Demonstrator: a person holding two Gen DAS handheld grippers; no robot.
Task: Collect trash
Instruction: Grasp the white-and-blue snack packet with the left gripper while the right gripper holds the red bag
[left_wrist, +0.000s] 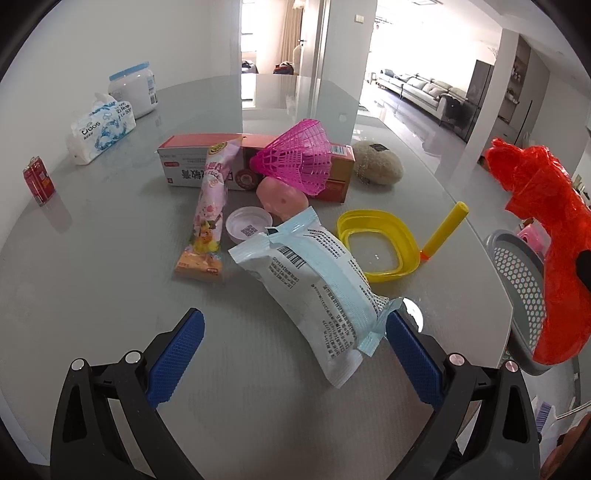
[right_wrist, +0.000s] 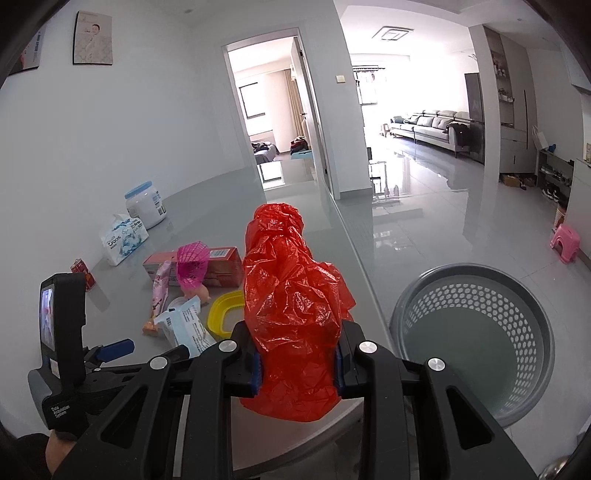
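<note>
A grey glossy table (left_wrist: 110, 258) is carrying the clutter. A blue-white packet (left_wrist: 321, 288), a pink wrapper (left_wrist: 210, 210), a white lid (left_wrist: 248, 223), a yellow ring (left_wrist: 380, 243) and a yellow tube (left_wrist: 445, 230) are lying near its middle. Behind them a red box (left_wrist: 192, 166) and a beige pouch (left_wrist: 376, 162) are resting. A can (left_wrist: 38, 179), a tissue pack (left_wrist: 101, 127) and a jar (left_wrist: 135, 88) are sitting well apart at the left.

My left gripper (left_wrist: 295, 332) is wide open over the wipes packet (left_wrist: 317, 291); red bag (left_wrist: 550, 229) hangs above the basket (left_wrist: 517, 280).
</note>
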